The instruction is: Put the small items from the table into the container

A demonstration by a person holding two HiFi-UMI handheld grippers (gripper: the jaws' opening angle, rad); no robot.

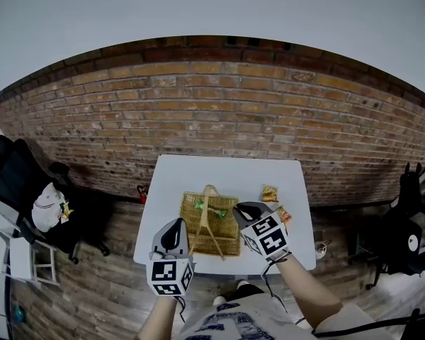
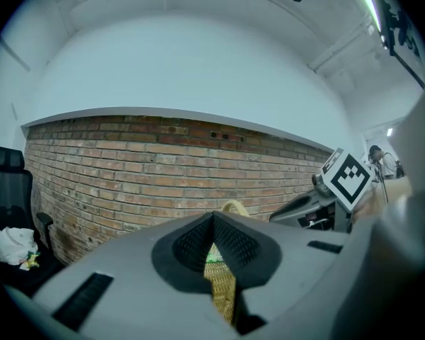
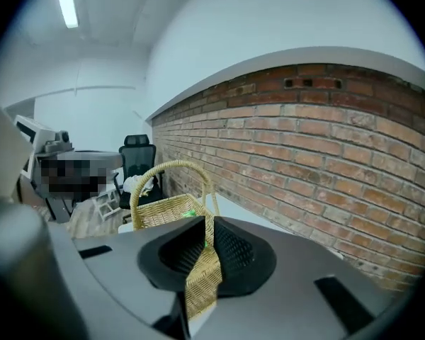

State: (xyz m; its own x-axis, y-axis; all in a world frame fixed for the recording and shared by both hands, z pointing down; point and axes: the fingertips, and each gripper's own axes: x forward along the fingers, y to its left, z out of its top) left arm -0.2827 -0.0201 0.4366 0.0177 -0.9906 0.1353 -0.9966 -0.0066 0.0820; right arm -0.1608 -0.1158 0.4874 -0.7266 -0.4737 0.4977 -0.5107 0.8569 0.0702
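Note:
A woven wicker basket (image 1: 225, 227) with a hoop handle (image 1: 209, 211) stands in the middle of the white table (image 1: 198, 172). A green wrapped item (image 1: 199, 205) lies inside it. Two small orange packets (image 1: 270, 193) (image 1: 284, 215) lie on the table to the basket's right. My left gripper (image 1: 176, 224) hovers at the basket's near left corner, jaws shut and empty. My right gripper (image 1: 250, 208) hangs above the basket's right edge, its jaws closed tip to tip with nothing between them. The basket (image 3: 159, 211) and its green item (image 3: 191, 213) show beyond the right gripper (image 3: 204, 222). Through the left gripper (image 2: 214, 217) I see wicker (image 2: 223, 289).
A brick wall (image 1: 219, 112) runs behind the table. A black office chair (image 1: 14, 172) with a white bag (image 1: 48, 207) stands at the left, a small red object (image 1: 142, 193) sits off the table's left edge, and dark equipment (image 1: 404, 225) stands at the right.

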